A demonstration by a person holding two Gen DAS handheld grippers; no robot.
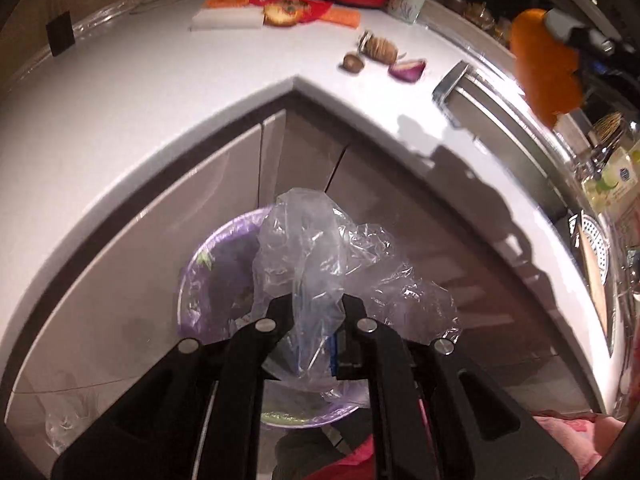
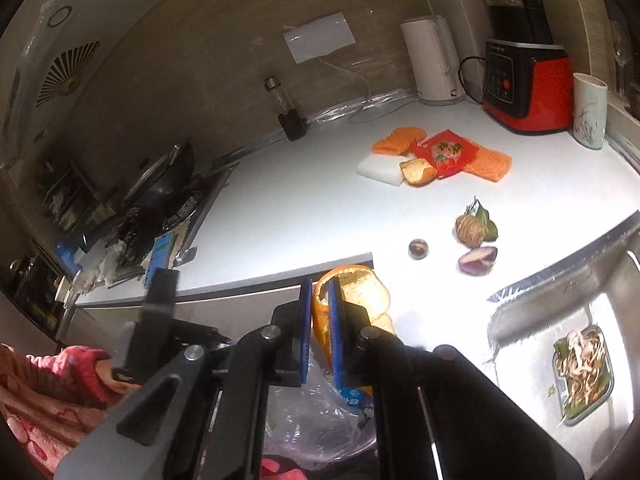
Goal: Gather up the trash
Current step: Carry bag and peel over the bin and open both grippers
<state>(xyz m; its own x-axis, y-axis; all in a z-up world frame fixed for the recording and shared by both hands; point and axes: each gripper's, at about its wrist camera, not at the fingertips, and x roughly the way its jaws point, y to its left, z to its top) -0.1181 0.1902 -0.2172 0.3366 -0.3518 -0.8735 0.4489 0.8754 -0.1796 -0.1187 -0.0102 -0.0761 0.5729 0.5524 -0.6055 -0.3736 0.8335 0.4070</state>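
Black left gripper [image 1: 316, 312] pinches a clear plastic bag [image 1: 320, 248] at lower centre, above the purple-lined bin [image 1: 196, 280]; right gripper [image 2: 320, 320] clamps orange peel [image 2: 352, 292] mid-frame.

A white kettle [image 2: 432, 60] stands beside a red blender base [image 2: 528, 80] — patterned cup [image 2: 589, 110] just right.

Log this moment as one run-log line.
left gripper: shut on clear plastic bag, above purple-lined bin | right gripper: shut on orange peel | counter: scraps remain
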